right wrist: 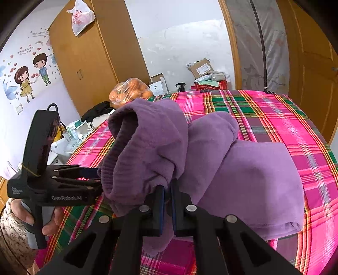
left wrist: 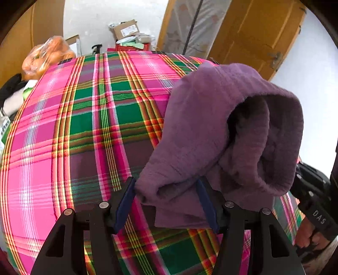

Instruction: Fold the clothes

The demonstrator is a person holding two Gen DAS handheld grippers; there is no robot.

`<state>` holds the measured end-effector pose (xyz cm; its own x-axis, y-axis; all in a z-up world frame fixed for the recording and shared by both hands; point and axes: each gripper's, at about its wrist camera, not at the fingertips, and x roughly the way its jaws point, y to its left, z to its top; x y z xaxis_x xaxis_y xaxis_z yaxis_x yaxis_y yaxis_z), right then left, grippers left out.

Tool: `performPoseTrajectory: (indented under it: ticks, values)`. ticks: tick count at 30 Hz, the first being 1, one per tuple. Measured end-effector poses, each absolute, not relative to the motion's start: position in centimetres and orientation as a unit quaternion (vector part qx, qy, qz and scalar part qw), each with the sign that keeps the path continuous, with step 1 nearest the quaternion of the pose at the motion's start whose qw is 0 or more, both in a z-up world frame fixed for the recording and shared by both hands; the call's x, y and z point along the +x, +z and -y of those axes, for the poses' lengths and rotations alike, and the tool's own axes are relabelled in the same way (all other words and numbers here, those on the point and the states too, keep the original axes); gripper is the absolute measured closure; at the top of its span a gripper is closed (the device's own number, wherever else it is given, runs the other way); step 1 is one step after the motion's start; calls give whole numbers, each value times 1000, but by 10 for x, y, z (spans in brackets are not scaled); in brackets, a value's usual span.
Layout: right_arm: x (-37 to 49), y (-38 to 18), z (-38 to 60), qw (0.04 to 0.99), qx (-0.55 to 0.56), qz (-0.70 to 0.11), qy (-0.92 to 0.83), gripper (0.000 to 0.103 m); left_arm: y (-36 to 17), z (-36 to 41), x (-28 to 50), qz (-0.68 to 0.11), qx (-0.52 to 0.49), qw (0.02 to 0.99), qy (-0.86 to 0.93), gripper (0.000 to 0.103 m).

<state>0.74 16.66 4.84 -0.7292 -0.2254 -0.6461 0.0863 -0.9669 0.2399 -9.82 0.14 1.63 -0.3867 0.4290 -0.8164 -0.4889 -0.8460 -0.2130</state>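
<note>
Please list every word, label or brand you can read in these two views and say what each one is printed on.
"GenRobot.AI": on the side of the left gripper, seen from the right wrist.
"DAS": on the right gripper's body, seen from the left wrist.
Cardboard box shipping label: too small to read.
White carton print: blurred.
Wall sticker writing: unreadable.
Hanging plastic bag print: unreadable.

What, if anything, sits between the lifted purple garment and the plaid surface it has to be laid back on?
Nothing visible does. The purple garment hangs from the right gripper, jaws shut on a fold, with the left gripper open around another edge. The plaid cloth beside it is bare; the bag of oranges sits off its far corner.
</note>
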Motion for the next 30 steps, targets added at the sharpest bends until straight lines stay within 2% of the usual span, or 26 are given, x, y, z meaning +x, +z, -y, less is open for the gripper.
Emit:
performPoseTrajectory:
  ticks: [5,8,9,10,13,15,30]
  values:
    - [7,49,-164,85,359,98,-924,97,9,-4,-107,-24,-495,270,826,40]
    - [7,50,-163,87,357,97,-925,97,12,0,-107,-11,-489,269,830,48]
    - [7,51,-163,88,356,97,-925,97,14,1,-106,-6,-487,268,831,58]
    - [8,51,-161,88,355,96,-926,97,15,3,-106,-1,-485,267,833,73]
    - [10,54,-159,89,353,94,-927,97,18,7,-106,12,-479,265,837,85]
    - [11,56,-159,89,350,92,-928,97,20,9,-106,22,-475,264,839,88]
    - [14,90,-151,89,312,58,-944,98,47,65,-104,104,-431,209,872,91]
